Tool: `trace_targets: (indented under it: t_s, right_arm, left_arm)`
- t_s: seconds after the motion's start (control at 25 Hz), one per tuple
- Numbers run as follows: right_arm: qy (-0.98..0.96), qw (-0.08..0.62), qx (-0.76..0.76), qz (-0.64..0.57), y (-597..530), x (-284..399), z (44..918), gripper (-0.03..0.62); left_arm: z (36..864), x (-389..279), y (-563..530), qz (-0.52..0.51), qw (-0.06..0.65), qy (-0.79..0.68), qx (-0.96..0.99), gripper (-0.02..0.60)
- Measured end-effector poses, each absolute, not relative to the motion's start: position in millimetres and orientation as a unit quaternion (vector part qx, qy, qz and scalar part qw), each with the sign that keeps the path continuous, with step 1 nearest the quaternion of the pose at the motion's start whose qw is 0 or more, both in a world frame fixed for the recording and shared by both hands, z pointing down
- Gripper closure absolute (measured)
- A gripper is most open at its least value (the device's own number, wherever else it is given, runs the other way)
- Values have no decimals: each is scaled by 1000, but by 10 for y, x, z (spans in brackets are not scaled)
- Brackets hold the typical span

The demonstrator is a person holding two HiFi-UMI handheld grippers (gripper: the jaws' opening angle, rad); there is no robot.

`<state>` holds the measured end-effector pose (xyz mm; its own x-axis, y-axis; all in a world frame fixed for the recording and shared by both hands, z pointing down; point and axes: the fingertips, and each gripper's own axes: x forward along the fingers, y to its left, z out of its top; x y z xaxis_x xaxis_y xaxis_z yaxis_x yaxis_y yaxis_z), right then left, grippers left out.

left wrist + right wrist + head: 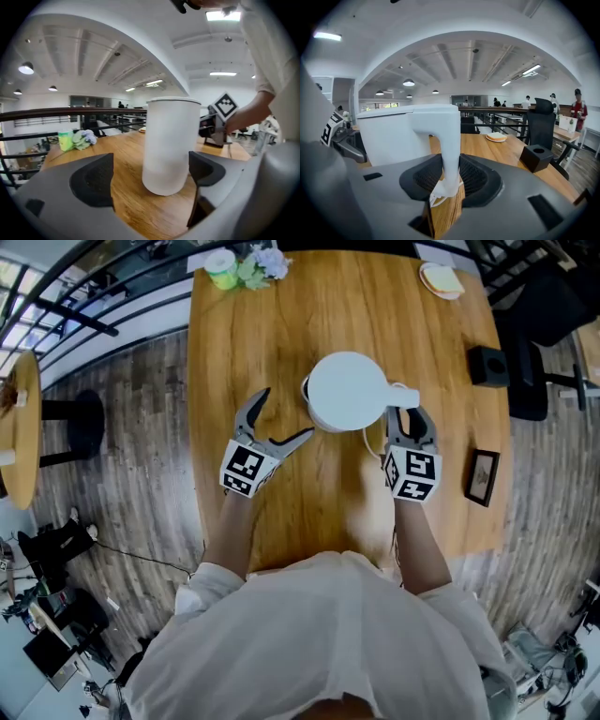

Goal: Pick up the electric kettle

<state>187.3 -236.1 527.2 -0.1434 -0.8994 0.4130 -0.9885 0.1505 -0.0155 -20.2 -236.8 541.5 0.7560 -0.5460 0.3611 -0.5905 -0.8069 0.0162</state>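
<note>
Clamping the white handle (449, 140) of the electric kettle (347, 390), the right tongs (410, 420) had their ribbed pads (476, 177) pressed against either side of it, low on the handle. The person's right hand (417, 521) held them from the near edge, with the marker cube (412, 474) facing up.

The left tongs (281, 418) stood wide apart at the kettle's other side. In the left gripper view the white body stood just ahead of the gap between the two jaws, touching neither. Their own marker cube (246, 468) sat tilted above the left forearm.

The kettle stood upright near the middle of the wooden counter (281, 324), its lid closed and its handle turned toward the right tongs. A thin white cord (368, 442) curled on the wood beside the base.

Farther off, a green cup (223, 268) with a small bunch of flowers (262, 263) stood at the counter's far left corner. A small plate (442, 279) lay at the far right. A black block (487, 365) with a hole in its top stood near the right edge, and a dark picture frame (482, 477) lay flat nearer the person. A black chair (548, 315) stood beyond the right edge, and a round side table (23, 427) stood well apart on the left.
</note>
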Motion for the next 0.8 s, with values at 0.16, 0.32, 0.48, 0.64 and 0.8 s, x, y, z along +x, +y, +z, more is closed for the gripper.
trace_targets:
  t_s: [0.16,0.32,0.48,0.64,0.8]
  right_arm:
    - [-782,166,586,129,-2346,1854,5270,477]
    - [-796,165,569,124,-2325,1855,5272,476]
    - [-804,158,561,119,-2327,1858,5250,476]
    - [-809,150,558,108,-2349,1829,5234,477]
    - [-807,119,568,108,-2443,1856,5235,477]
  left_arm:
    - [5542,49,-2056,203,57,-180,961,89]
    - [5722,324,-2059,236,47,-171,955,46]
    - [5740,573,-2173,198,60,-186,961,2]
    - [5669,639,-2374,154,68,-206,964,2]
    - [5620,751,-2411,136,50,-194,970,2]
